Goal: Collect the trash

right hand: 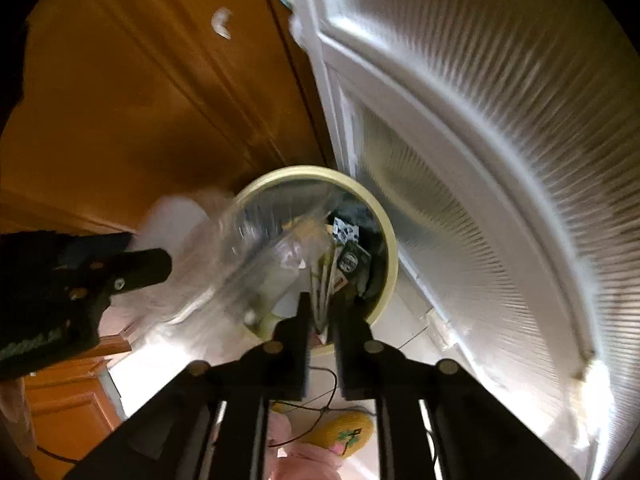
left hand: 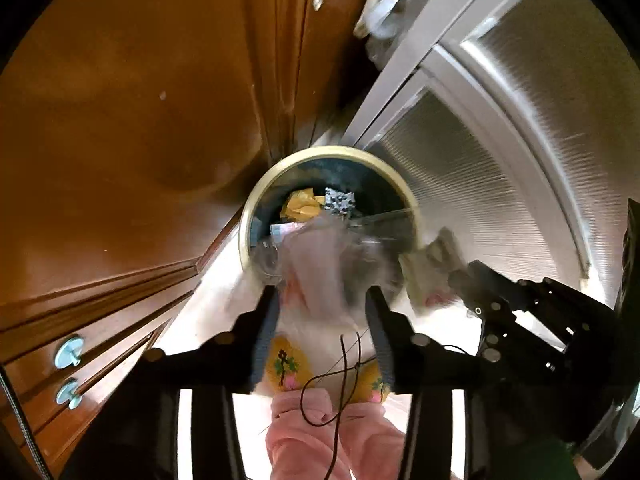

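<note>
A blurred, crinkled clear plastic bag (left hand: 320, 256) is seen between the spread fingers of the left gripper (left hand: 323, 312), over the round, cream-rimmed bin (left hand: 256, 200). Folded paper (right hand: 326, 288) is clamped in the right gripper (right hand: 322, 312) above the bin's rim.

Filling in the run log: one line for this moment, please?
phase: dropping trash | left gripper: open, clear plastic bag between fingers | right gripper: shut on paper wrapper | both over bin

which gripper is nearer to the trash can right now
Right. The right gripper, shut on folded paper, is at the trash can rim; the left gripper, open around a clear plastic bag, sits slightly back.
</note>
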Demonstrator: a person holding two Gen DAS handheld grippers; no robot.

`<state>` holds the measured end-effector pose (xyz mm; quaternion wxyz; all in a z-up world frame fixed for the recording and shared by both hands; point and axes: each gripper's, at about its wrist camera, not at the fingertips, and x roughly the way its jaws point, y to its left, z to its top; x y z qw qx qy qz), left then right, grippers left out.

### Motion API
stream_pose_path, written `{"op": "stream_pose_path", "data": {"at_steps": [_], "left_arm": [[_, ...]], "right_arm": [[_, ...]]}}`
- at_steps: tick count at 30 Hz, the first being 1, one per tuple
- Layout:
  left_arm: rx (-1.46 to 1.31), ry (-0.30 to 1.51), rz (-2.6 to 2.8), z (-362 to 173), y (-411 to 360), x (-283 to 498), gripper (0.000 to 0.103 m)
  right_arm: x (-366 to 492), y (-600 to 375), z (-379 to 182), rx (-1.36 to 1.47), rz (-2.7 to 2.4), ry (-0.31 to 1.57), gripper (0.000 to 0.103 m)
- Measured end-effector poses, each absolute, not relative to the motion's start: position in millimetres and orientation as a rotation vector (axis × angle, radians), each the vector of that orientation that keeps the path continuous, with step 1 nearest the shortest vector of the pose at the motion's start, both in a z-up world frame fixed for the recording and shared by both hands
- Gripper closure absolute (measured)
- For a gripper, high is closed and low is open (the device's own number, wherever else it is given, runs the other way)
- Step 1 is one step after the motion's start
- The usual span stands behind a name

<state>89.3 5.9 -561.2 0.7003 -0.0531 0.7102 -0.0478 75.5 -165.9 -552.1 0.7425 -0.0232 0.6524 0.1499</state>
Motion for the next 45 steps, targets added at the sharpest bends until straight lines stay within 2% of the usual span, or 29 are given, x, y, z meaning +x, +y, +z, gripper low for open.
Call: {"op": "stream_pose_path", "data": {"at_steps": [5,10,16,20,26,32,45], "left_arm": [[-0.079,1.588,-0.116,-558,5,87,0.055],[-0.04,1.573,-0.125,-534,2,83,0.054],[-0.03,1.543,-0.162,-480,-1,72,0.054],[0.015,1.51,-0.191,-438,-10,63,0.053],[0.042,1.463,-0.189,-370,-14,47,0.039],[0.042,1.429,-0.196,-304,-14,33,0.037],[0.074,1.215,-0.199,-124,-28,11,0.037]], "right_arm": [[73,-171,-554,-0.024,0.309,1.432,0.075],[65,-174,-537,-0.036,0.306,1.428,0.075],[57,-178,-496,-0.029,0.309,1.43,0.075],[48,-176,-457,-0.047,0.333,1.41,0.075],[37,-177,-392,-0.041,0.359,1.372,0.075],[30,-183,-322,-0.006,0.361,1.322,0.075],[15,-206,-159,0.034,0.343,1.149,0.05]]}}
